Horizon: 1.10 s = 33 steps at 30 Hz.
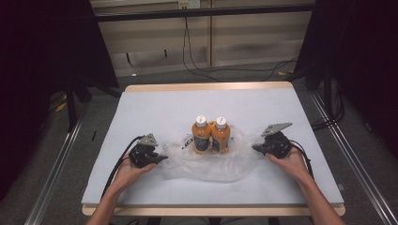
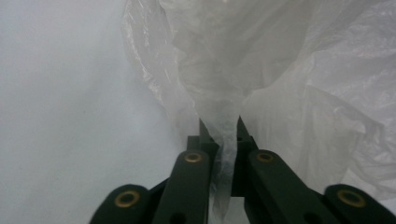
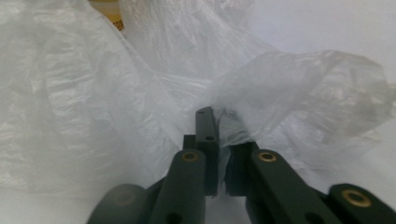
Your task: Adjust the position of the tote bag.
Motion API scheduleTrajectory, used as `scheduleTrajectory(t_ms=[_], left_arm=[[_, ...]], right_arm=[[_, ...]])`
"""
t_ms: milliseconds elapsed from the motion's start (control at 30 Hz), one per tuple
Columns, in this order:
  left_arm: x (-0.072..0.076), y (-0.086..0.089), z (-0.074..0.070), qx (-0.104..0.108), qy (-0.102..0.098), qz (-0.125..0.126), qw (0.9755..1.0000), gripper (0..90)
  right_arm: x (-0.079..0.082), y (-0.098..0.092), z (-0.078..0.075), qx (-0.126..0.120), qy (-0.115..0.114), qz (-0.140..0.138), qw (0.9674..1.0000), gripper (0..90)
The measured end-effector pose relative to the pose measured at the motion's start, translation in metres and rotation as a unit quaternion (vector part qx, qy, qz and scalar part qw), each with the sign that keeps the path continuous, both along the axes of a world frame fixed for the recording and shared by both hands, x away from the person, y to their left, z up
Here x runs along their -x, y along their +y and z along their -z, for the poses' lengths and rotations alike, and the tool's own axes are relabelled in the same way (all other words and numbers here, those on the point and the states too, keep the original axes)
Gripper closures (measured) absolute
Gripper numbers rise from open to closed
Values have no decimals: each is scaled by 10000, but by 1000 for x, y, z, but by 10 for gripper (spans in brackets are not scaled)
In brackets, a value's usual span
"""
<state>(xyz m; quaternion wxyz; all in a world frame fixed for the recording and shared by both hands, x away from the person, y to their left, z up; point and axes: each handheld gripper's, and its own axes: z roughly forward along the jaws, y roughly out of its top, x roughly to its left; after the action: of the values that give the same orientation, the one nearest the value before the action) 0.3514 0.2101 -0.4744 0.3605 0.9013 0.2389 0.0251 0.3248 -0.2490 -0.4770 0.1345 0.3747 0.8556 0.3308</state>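
The crumpled clear plastic bag (image 1: 213, 159) lies spread on the white table top (image 1: 155, 108), between the two grippers and touching both; its film reaches from the tip of the left gripper (image 1: 162, 158) across to the tip of the right gripper (image 1: 256, 148). Inside the bag's middle, about midway between the grippers and a little farther from the person than their tips, two orange drink bottles with white caps (image 1: 211, 134) stand upright, side by side and touching.

In the left gripper view a twisted strand of the bag (image 2: 223, 135) runs straight down between the black jaws of the left gripper (image 2: 223, 128); the jaws stand almost closed with the strand pinched between them, and the rest of the film billows up and to the right beyond the tips.

In the right gripper view a gathered fold of the bag (image 3: 299, 88) enters the narrow gap of the right gripper (image 3: 219, 123); those jaws too are nearly closed and clamp the film; loose plastic spreads wide to the left of them, with a scrap of orange bottle label at the top edge.

From the high view, each hand (image 1: 129, 173) rests low on the table behind its gripper, a black cable trailing back along each forearm.
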Motion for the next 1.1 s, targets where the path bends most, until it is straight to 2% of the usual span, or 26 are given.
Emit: scheduleTrajectory(t_ms=[67,100,133,200,367,433,467,500,567,700,800,833,900,1000,1067,1100], left_arm=[[-1,2,-1,110,12,-91,9999,801],[-2,4,-3,100,-58,-111,9999,761],[-1,4,-3,193,-88,-158,9996,717],[0,6,-7,240,-185,-232,9993,640],[3,10,-21,499,-428,-412,9970,410],[4,14,-26,639,-530,-468,9955,334],[6,16,-30,752,-641,-562,9935,316],[7,18,-33,860,-659,-599,9923,287],[7,26,-40,1021,-792,-692,9892,250],[7,37,-47,1288,-845,-905,9839,212],[6,45,-53,1425,-854,-1035,9807,197],[7,48,-57,1535,-877,-1087,9782,204],[8,53,-63,1633,-940,-1164,9752,202],[12,57,-72,1649,-1061,-1174,9735,249],[15,56,-76,1637,-1131,-1079,9741,325],[16,54,-78,1633,-1095,-1020,9752,354]], right_arm=[[1,-1,-1,-68,-30,54,10000,787],[1,-4,-3,-178,-40,73,9998,761],[1,-6,-5,-311,-77,96,9994,728],[1,-10,-10,-581,-124,129,9982,625],[4,-12,-18,-702,-222,203,9971,414],[5,-13,-21,-754,-260,259,9965,333],[5,-14,-23,-781,-281,268,9962,319],[6,-15,-26,-788,-345,314,9958,289],[6,-18,-31,-786,-468,465,9947,194],[9,-30,-45,-1111,-703,648,9892,141],[12,-35,-55,-1272,-878,748,9851,138],[13,-36,-57,-1303,-903,758,9845,140],[15,-37,-62,-1375,-1024,748,9824,156],[18,-33,-70,-1379,-1119,669,9818,215],[19,-28,-74,-1346,-1147,547,9827,278],[20,-24,-76,-1321,-1125,434,9839,305]])
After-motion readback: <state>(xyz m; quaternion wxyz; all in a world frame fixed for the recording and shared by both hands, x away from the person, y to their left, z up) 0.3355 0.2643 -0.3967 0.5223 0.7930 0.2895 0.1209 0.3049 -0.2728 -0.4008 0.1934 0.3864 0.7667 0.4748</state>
